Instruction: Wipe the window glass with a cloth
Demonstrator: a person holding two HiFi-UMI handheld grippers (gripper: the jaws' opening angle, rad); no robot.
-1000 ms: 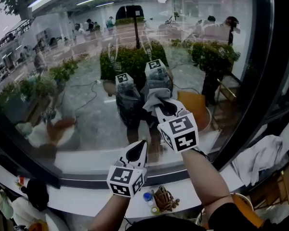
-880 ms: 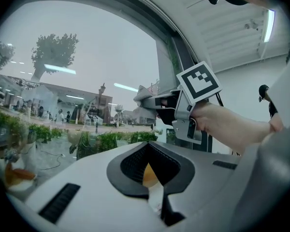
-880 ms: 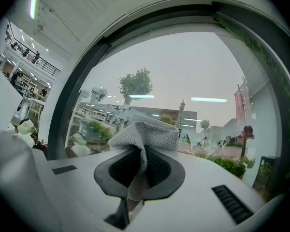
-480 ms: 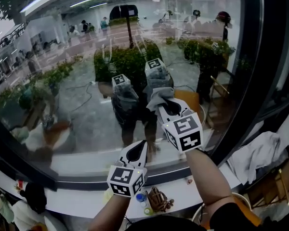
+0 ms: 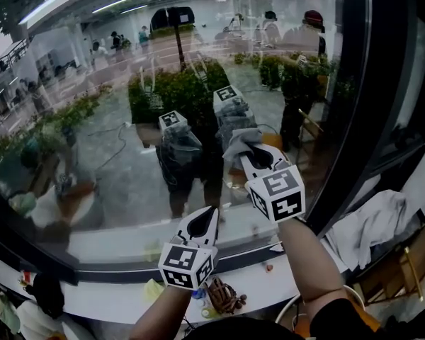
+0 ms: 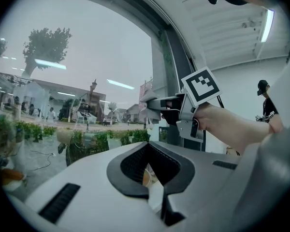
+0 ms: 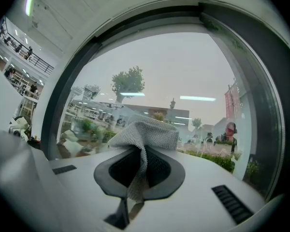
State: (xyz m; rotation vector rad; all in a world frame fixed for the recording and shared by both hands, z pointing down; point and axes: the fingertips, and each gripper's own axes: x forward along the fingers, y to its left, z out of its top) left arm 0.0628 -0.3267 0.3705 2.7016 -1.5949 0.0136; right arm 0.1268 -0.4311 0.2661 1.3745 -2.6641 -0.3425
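Observation:
A large curved window pane (image 5: 113,119) fills the head view, showing reflections and the street outside. My right gripper (image 5: 246,147) is raised against the glass and is shut on a grey mesh cloth (image 5: 239,141); in the right gripper view the cloth (image 7: 145,134) bunches out of the closed jaws toward the glass (image 7: 193,81). Lower down and nearer the sill, my left gripper (image 5: 207,214) has its jaws shut with nothing in them. The left gripper view shows the right gripper (image 6: 157,104) and forearm to the upper right of the left gripper (image 6: 154,190).
A dark window frame (image 5: 354,119) runs down the right side. Below the glass is a white sill (image 5: 113,289) with small items, among them a brown bundle (image 5: 223,296). A pale cloth (image 5: 375,225) lies at the lower right.
The right gripper with the cloth has slid a little to the right along the glass. The left gripper has stayed in place.

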